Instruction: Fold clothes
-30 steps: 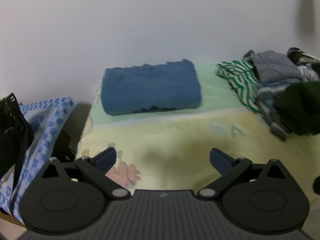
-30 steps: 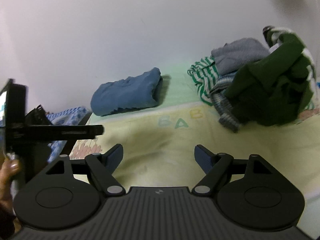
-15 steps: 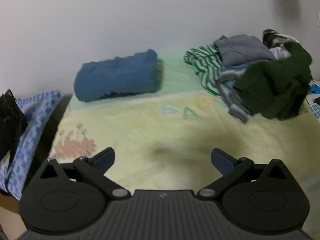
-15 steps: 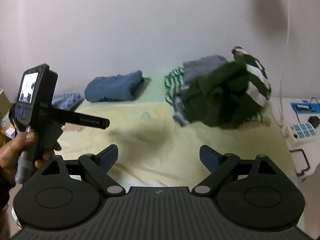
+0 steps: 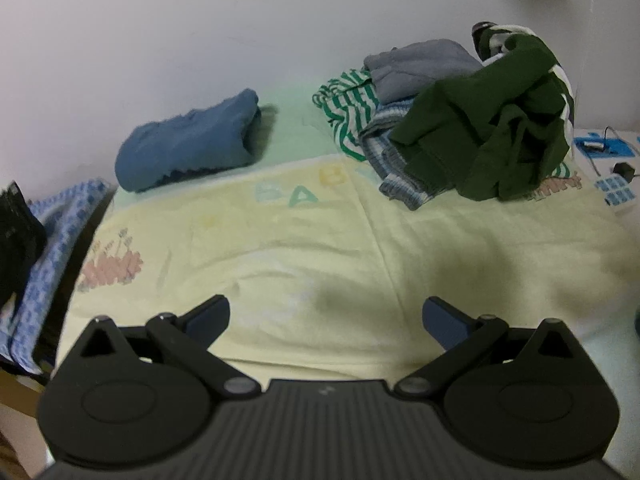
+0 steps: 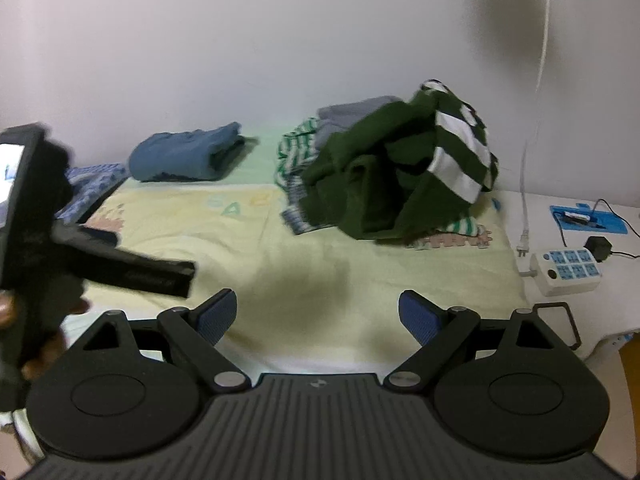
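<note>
A folded blue garment lies at the far left of the pale yellow blanket, by the wall. A heap of unfolded clothes sits far right: a dark green garment on top, a grey one, a green-striped one below. My left gripper hovers open over the near blanket, nothing between its fingers. My right gripper is open too, also empty, short of the heap. The left tool, held by a hand, shows at the left of the right wrist view.
A blue checked cloth and a dark object lie off the blanket's left edge. On the white surface to the right sit a power strip, a cable down the wall and a blue mat.
Both views have swung rightward: the blue garment slid left, the clothes heap came fully into view. The right gripper's jaws stand slightly wider. The left tool appeared, then shifted lower-left.
</note>
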{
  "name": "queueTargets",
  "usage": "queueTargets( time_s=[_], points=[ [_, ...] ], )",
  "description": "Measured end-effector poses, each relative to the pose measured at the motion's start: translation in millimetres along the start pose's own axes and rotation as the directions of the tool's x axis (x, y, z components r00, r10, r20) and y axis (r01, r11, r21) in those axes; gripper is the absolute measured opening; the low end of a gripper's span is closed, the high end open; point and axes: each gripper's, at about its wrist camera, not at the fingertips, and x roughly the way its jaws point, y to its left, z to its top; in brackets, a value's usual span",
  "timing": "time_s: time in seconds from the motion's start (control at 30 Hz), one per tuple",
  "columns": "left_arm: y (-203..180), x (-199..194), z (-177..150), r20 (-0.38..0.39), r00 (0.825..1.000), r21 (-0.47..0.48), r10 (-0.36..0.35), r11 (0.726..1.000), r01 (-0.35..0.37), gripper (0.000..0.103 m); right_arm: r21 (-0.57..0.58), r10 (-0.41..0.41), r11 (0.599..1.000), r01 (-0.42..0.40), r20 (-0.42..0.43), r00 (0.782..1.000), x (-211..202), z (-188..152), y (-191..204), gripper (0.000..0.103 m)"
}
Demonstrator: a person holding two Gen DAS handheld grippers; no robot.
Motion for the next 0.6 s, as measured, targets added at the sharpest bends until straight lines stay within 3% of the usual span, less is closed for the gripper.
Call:
queueTargets(
  time_s=[0.23, 0.43, 0.6],
  points=[
    [2, 3, 6, -0.045, 0.999, -0.012, -0.012, 1.000, 0.011, 0.102, 0.060, -0.097, 0.994, 0.096, 0.022, 0.995, 32, 42, -30, 0.090],
    [-1, 4, 7, -0.055, 0.998, 0.007, 0.003, 1.000, -0.002, 0.102, 0.113, -0.224, 0.970, 0.215, 0.069, 0.972, 71, 89, -62, 0.090],
    [3, 8, 8, -0.077, 0.997, -0.014, 0.003, 1.000, -0.004, 0.102, 0.180, -0.280, 0.949, 0.260, 0.098, 0.955, 110, 119, -87, 0.090]
  ],
)
